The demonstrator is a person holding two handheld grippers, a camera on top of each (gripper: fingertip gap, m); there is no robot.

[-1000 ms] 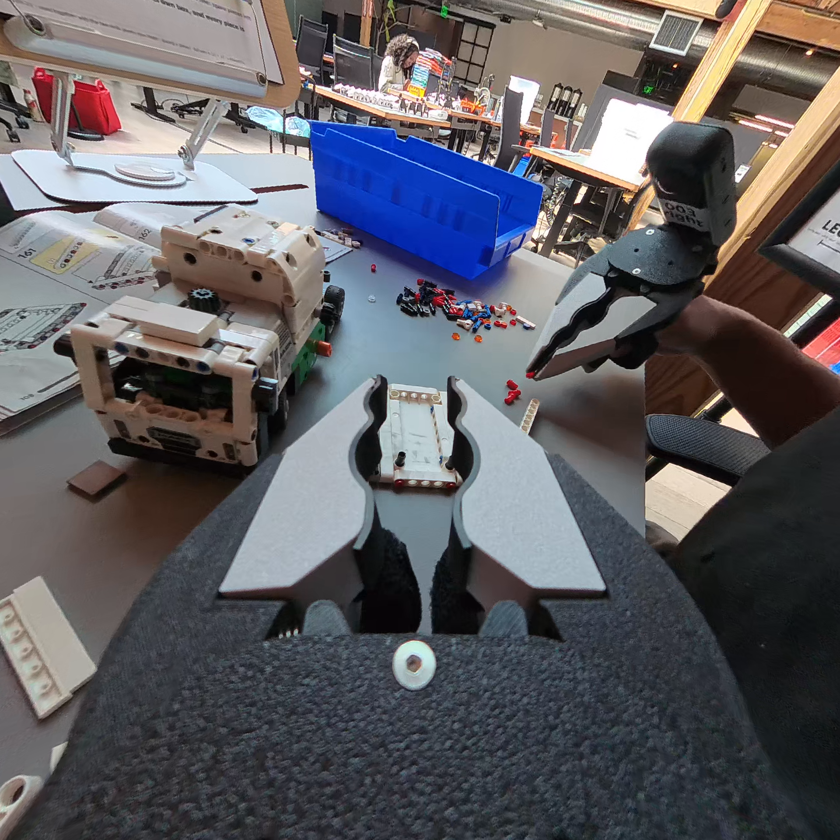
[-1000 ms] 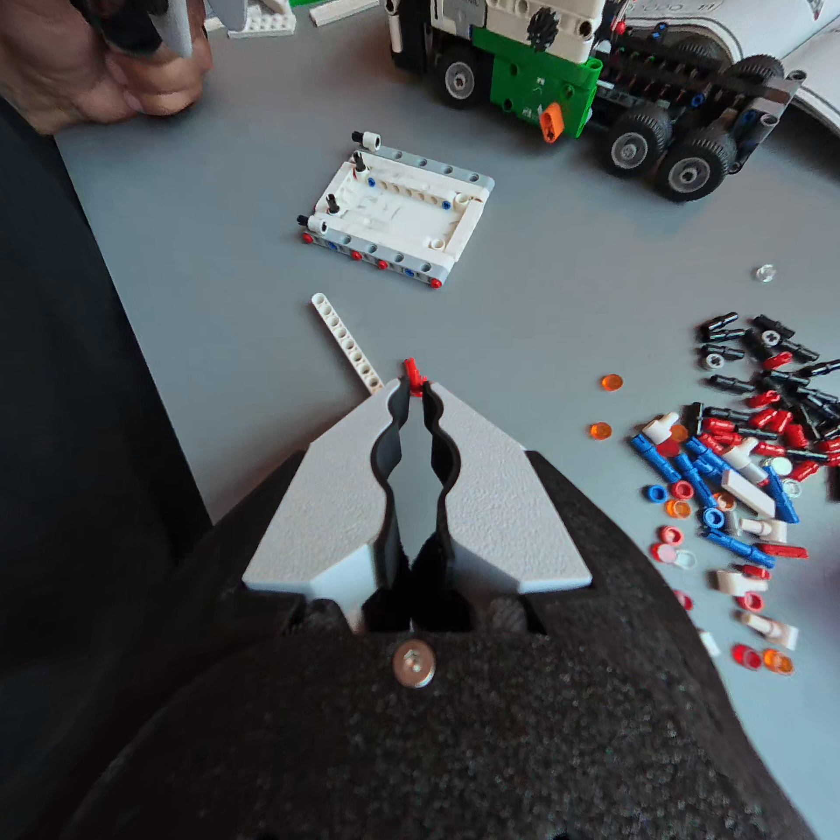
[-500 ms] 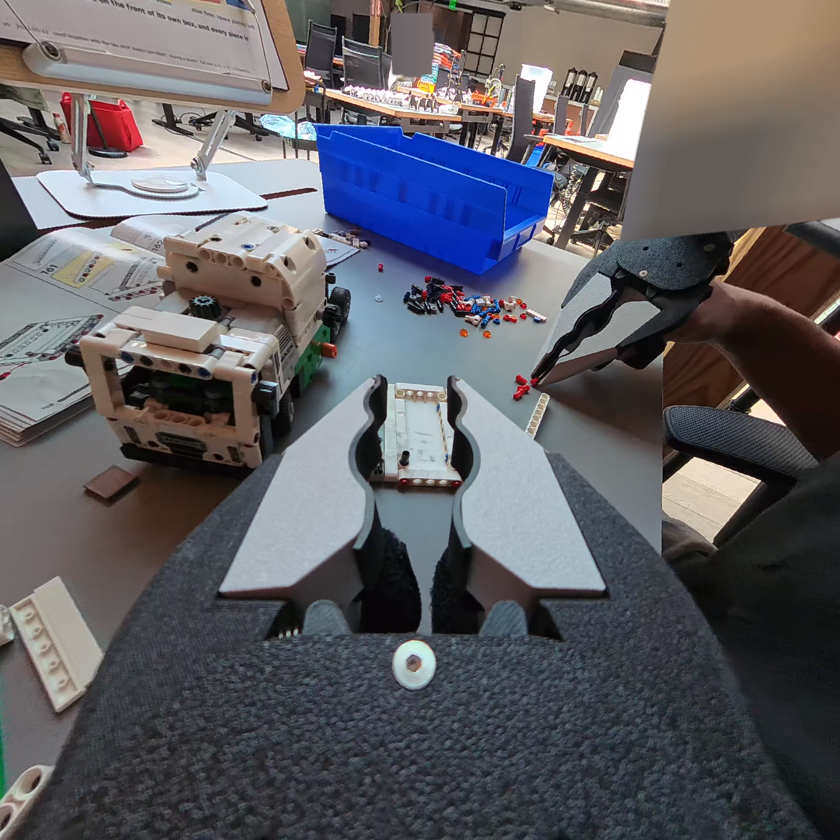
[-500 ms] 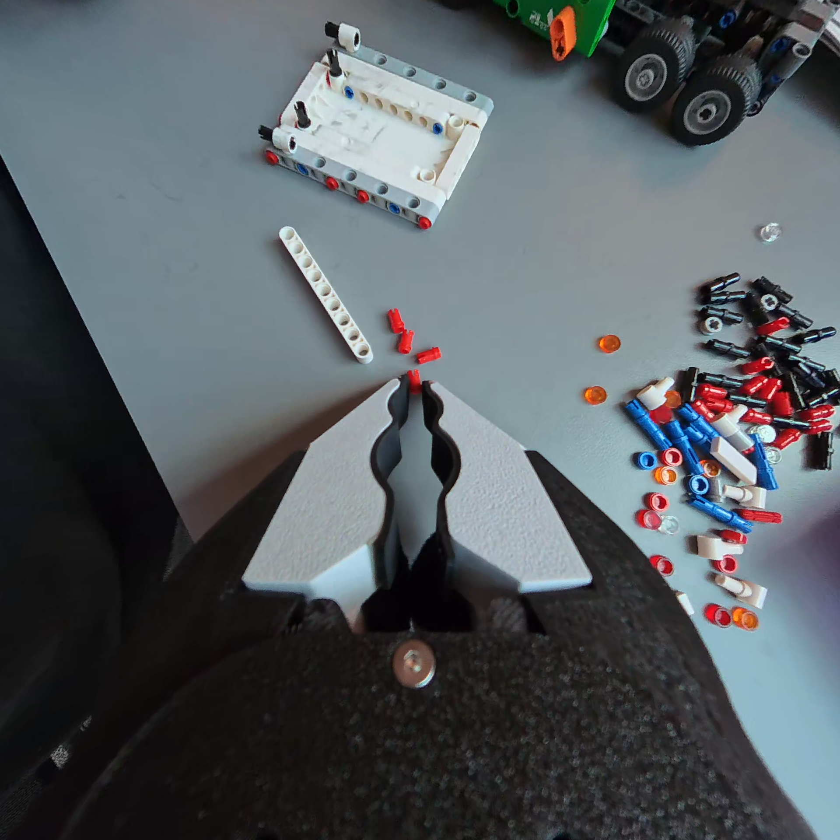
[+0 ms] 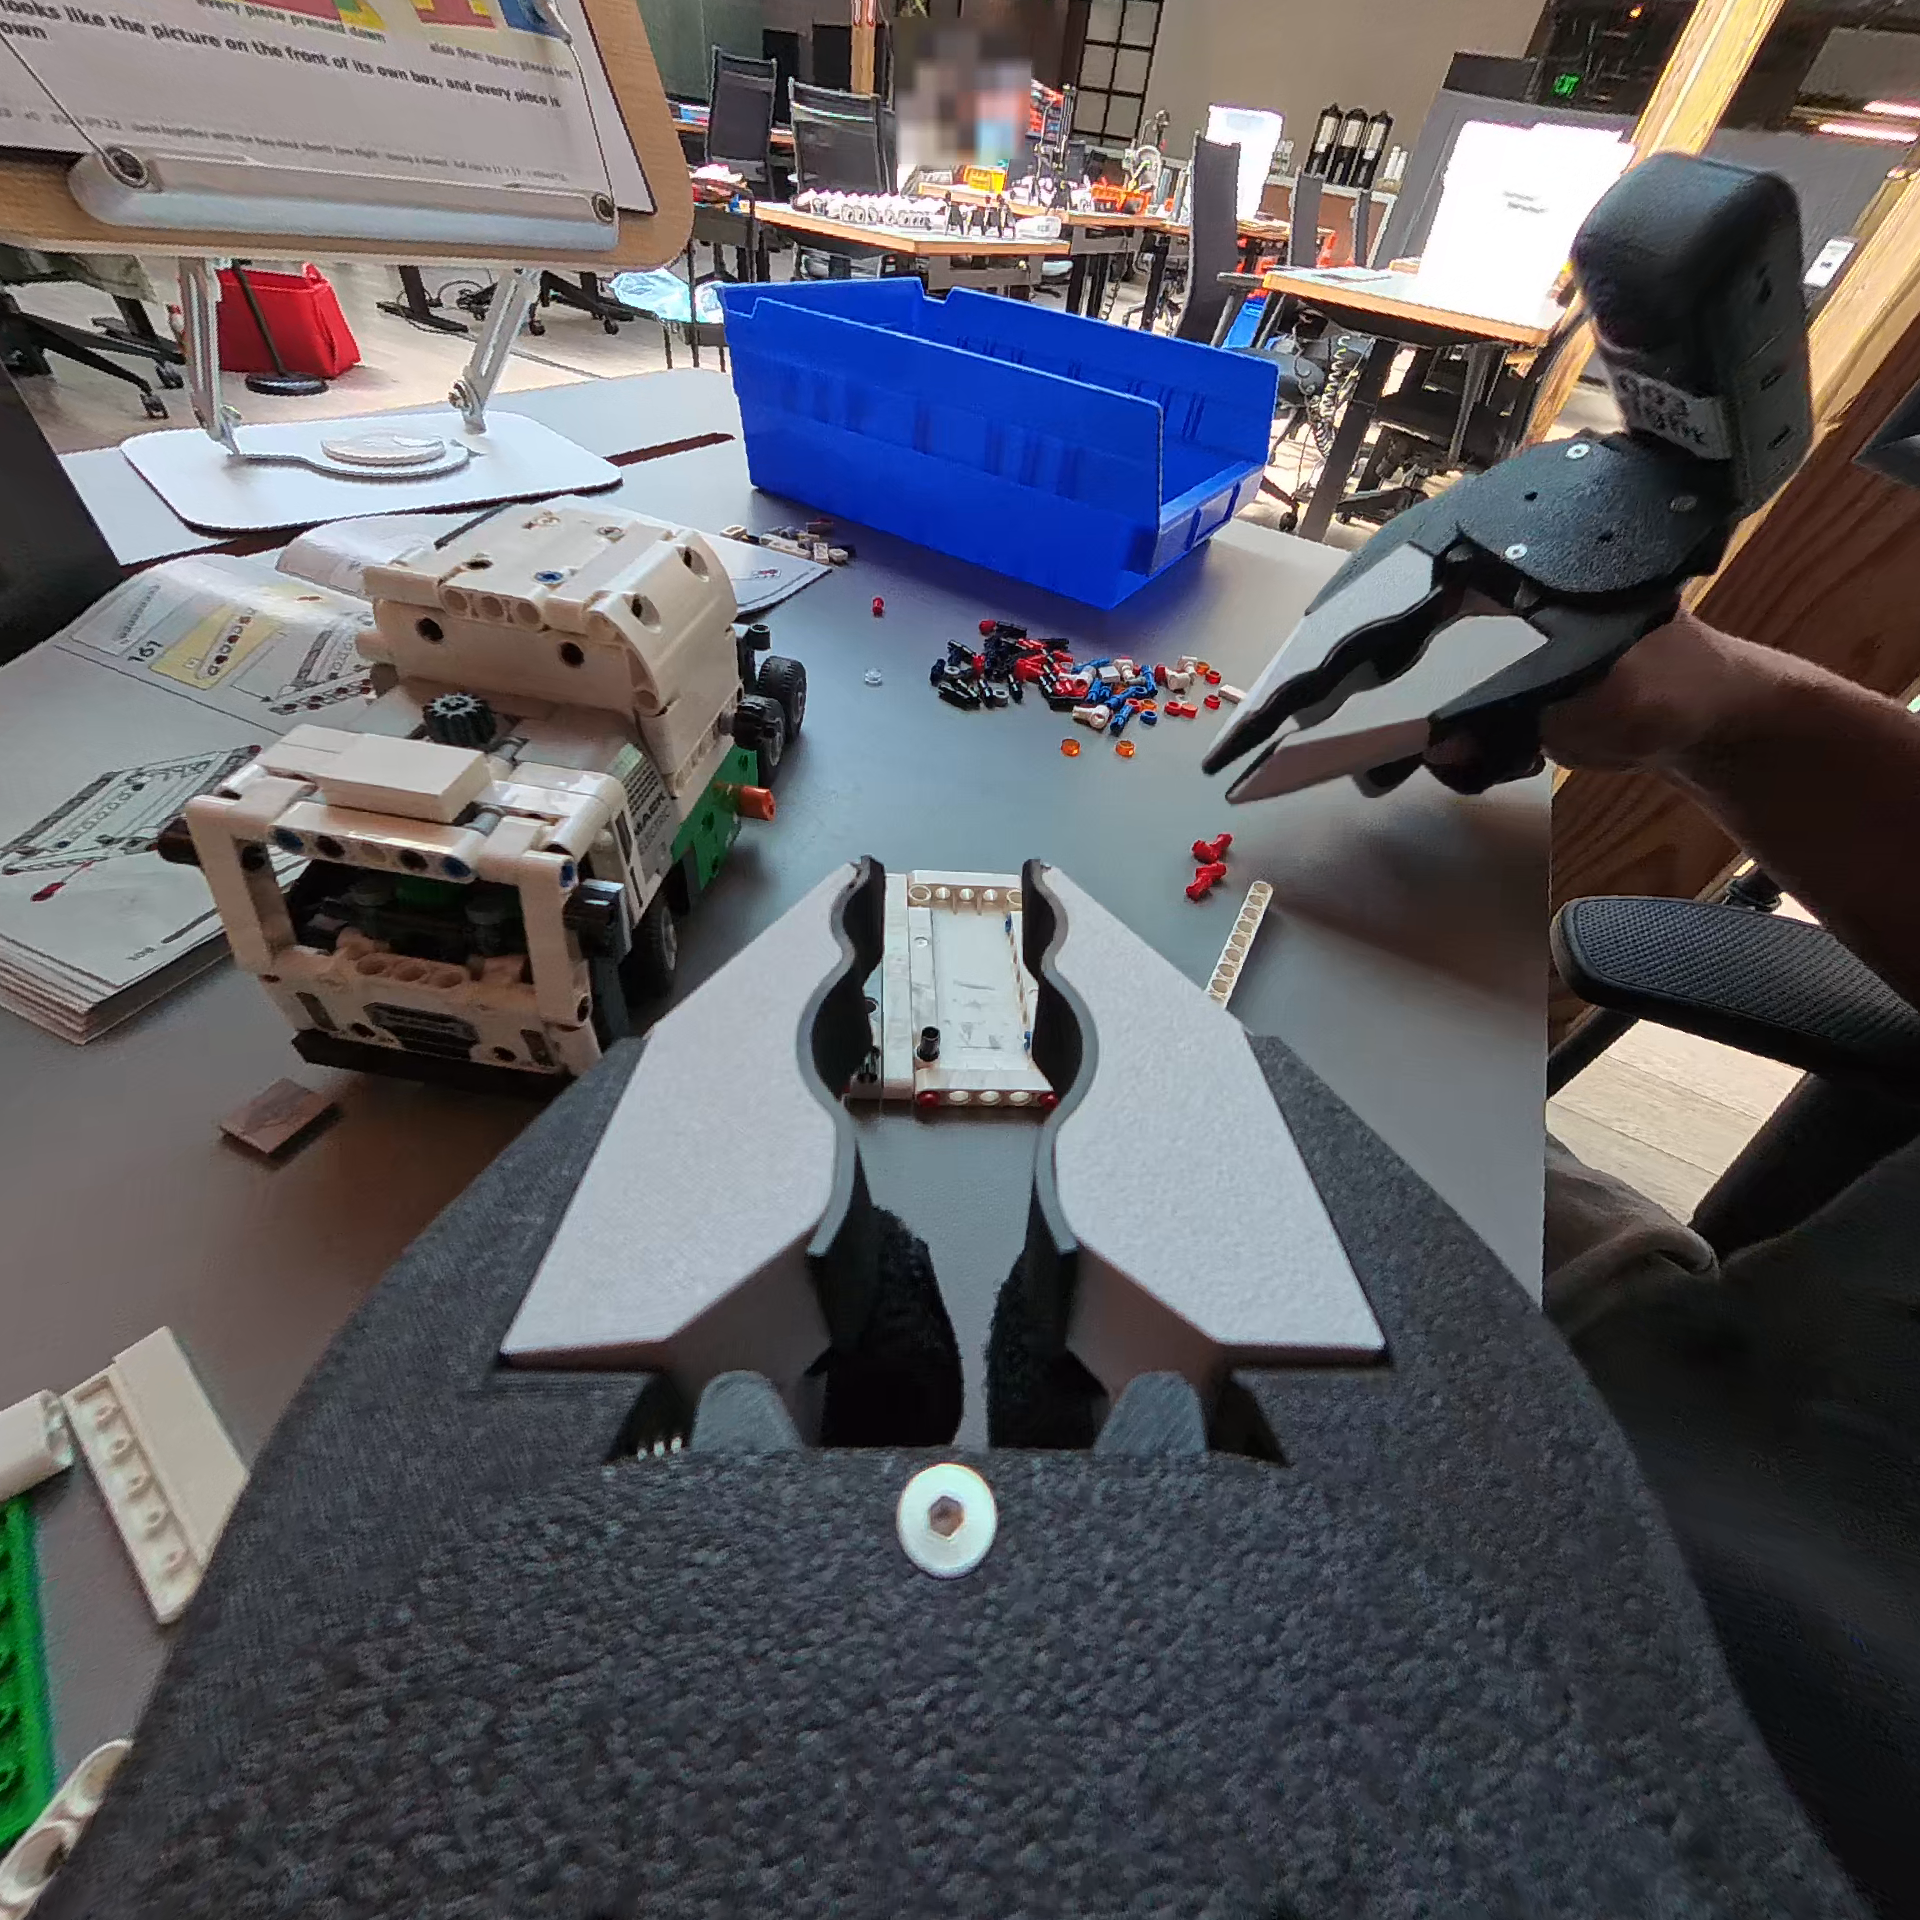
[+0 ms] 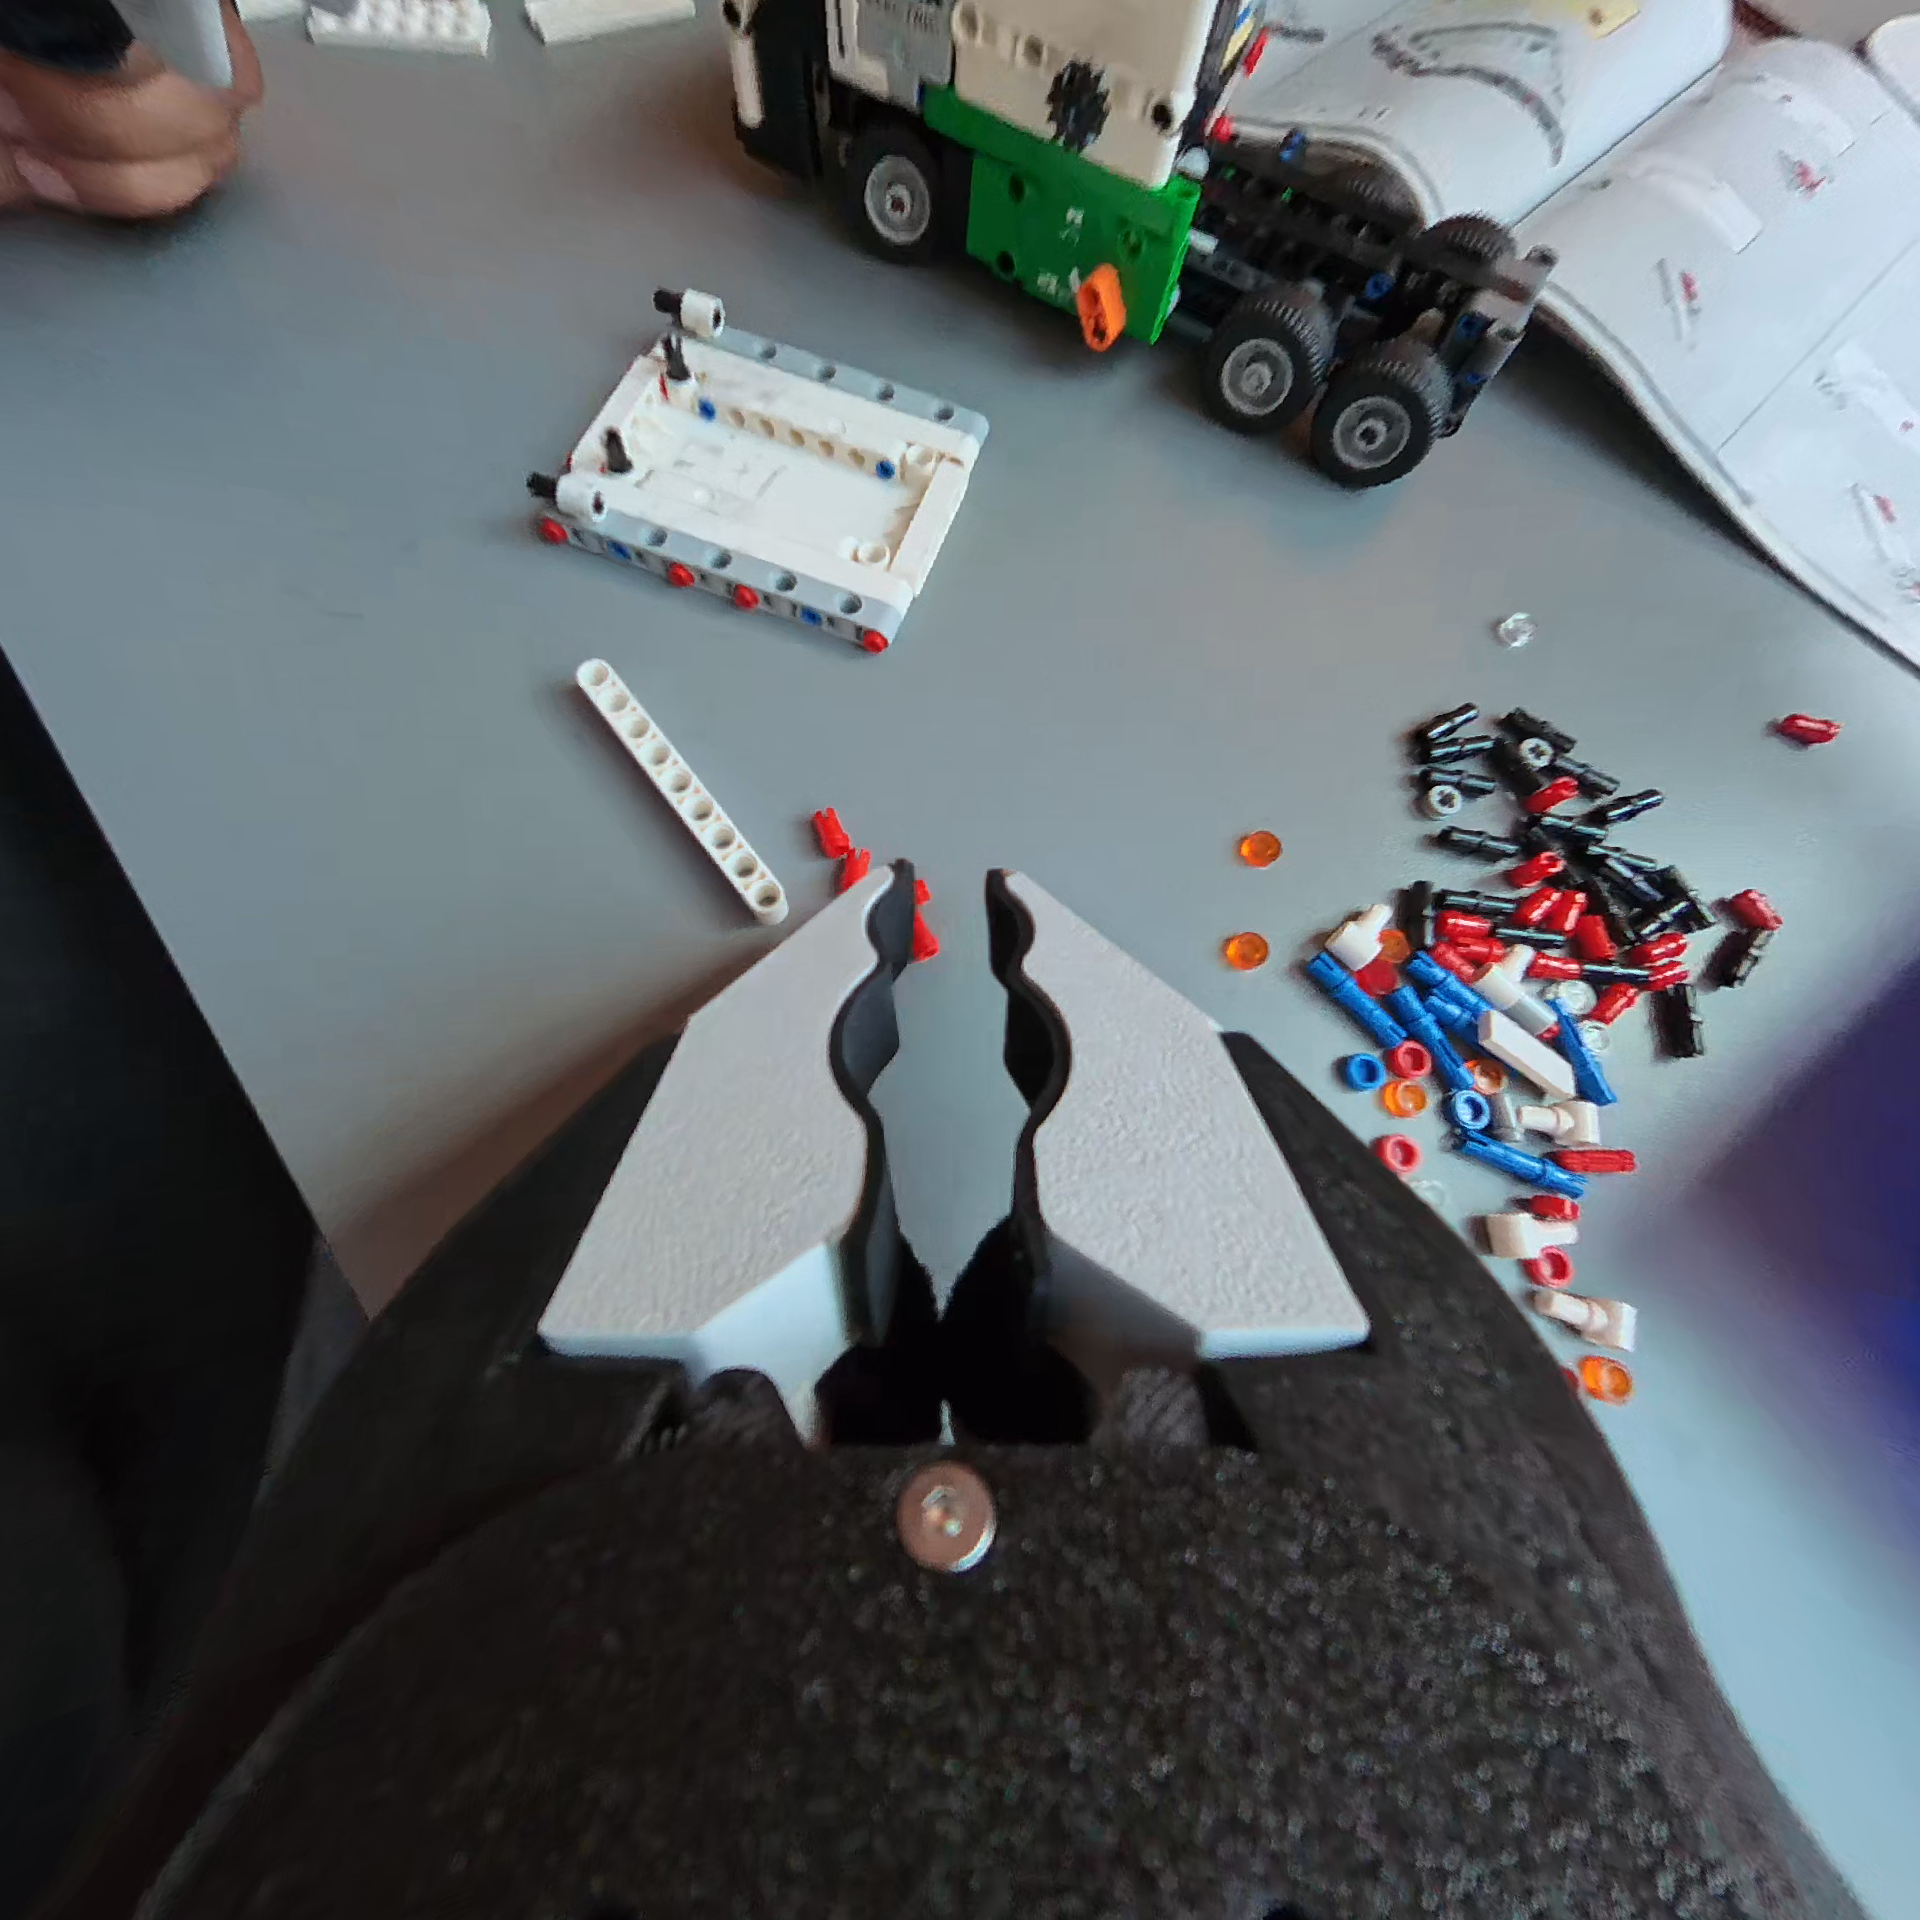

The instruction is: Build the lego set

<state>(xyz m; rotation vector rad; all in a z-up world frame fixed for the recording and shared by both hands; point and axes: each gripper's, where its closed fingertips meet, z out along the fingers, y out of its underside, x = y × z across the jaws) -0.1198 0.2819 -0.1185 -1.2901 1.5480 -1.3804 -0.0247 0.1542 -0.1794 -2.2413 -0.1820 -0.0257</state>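
The white and green lego truck stands on the grey table; it also shows in the right wrist view. A white panel assembly with red and blue pins lies flat in front of it, also in the right wrist view. My left gripper is open and empty, held back from the panel. My right gripper is open and empty, raised just above a few loose red pins. One red pin shows beside its left finger. A white beam lies beside them.
A pile of small parts lies to the right. A blue bin stands at the back. The instruction booklet lies left of the truck, under a clipboard stand. White plates lie near left. A chair is at the table's right edge. Some 20 cm of space lies between my two pairs of fingers.
My right gripper was shut on a red pin; it has opened, let the pin go by the other red pins, and lifted. My left gripper has stayed open over the panel.
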